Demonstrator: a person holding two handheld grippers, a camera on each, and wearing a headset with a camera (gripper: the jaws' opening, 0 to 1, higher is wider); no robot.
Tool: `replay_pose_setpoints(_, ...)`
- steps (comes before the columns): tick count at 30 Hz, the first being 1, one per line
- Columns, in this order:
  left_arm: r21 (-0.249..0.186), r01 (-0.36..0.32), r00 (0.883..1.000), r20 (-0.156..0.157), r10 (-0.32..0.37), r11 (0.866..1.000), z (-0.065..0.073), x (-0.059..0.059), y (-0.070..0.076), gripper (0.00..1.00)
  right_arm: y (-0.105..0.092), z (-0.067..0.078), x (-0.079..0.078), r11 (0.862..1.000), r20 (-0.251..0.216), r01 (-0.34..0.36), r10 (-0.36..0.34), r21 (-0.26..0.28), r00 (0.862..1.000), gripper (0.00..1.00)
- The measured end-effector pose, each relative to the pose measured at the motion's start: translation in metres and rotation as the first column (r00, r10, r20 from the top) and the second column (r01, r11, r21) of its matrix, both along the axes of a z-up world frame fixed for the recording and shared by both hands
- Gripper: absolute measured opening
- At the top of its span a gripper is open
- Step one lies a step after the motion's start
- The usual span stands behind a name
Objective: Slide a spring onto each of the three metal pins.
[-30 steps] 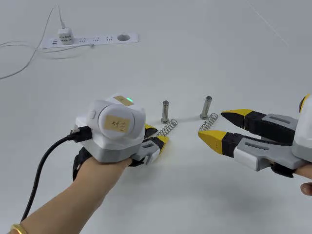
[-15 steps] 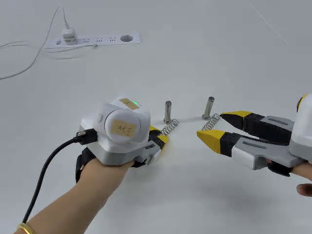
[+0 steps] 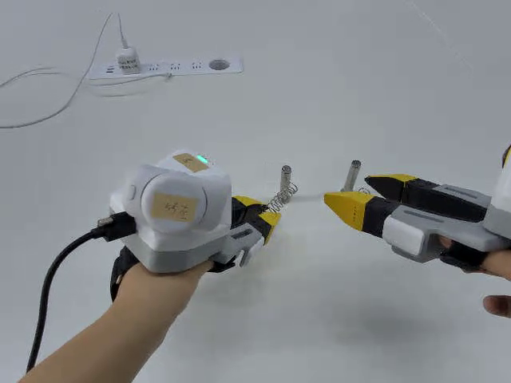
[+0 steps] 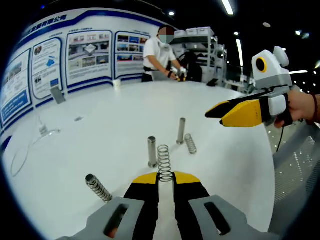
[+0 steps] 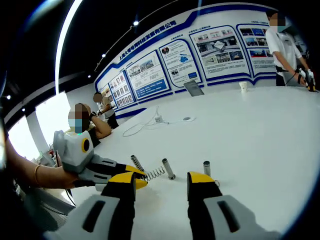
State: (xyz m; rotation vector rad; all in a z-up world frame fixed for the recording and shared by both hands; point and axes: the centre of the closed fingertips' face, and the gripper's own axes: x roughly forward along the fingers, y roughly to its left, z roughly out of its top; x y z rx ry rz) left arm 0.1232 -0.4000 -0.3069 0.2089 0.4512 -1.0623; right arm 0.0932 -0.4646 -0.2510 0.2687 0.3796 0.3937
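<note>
The left tool (image 4: 165, 176) is clenched on the near end of a thin coiled steel spring (image 4: 164, 160), likely light and bendy, just beside an upright grey metal pin (image 4: 152, 151); the right tool (image 5: 162, 181) hangs released.

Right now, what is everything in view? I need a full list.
pins: three, silver; near pin and far pin stand bare mid-table, third pin wears a spring beside the left gripper.
springs: three, silver; held spring in that gripper's jaws, loose spring lying by the far pin, one on the third pin.
power strip: one, white, table's far side, plug in it.
table: one, white.
people: several, background.
left gripper: yellow-black, shut on the held spring.
right gripper: yellow-black, open, near the far pin.
</note>
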Motion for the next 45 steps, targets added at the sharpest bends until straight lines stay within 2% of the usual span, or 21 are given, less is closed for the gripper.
replay_pose_setpoints(6,-0.07,0.008,1.0,0.024,-0.007,0.998,0.023,-0.009,-0.001,0.09,0.007,0.013,0.008,0.994,0.008,0.021,-0.022,0.11,1.0,0.41)
replay_pose_setpoints(16,-0.149,0.006,0.998,0.056,0.002,0.989,0.051,-0.017,-0.001,0.1,0.019,0.025,0.016,0.975,0.0,0.017,-0.018,0.22,1.0,0.36)
replay_pose_setpoints(19,-0.169,0.008,0.998,0.06,0.002,0.986,0.056,-0.018,0.0,0.1,0.024,0.026,0.016,0.968,-0.011,0.004,-0.001,0.25,1.0,0.31)
replay_pose_setpoints(23,-0.187,0.014,0.998,0.065,-0.002,0.982,0.06,-0.02,0.0,0.1,0.03,0.028,0.017,0.963,-0.014,-0.006,0.01,0.271,1.0,0.3)
replay_pose_setpoints(29,-0.237,0.02,0.998,0.067,-0.004,0.971,0.067,-0.025,-0.001,0.1,0.035,0.03,0.019,0.94,-0.033,-0.005,0.017,0.341,0.999,0.27)
replay_pose_setpoints(38,-0.28,0.024,0.997,0.071,-0.004,0.96,0.075,-0.028,-0.001,0.1,0.039,0.036,0.019,0.902,-0.053,0.0,0.026,0.432,0.998,0.21)
replay_pose_setpoints(45,-0.298,0.034,0.997,0.076,-0.011,0.954,0.079,-0.031,-0.002,0.1,0.044,0.038,0.017,0.884,-0.066,-0.014,0.051,0.467,0.997,0.17)
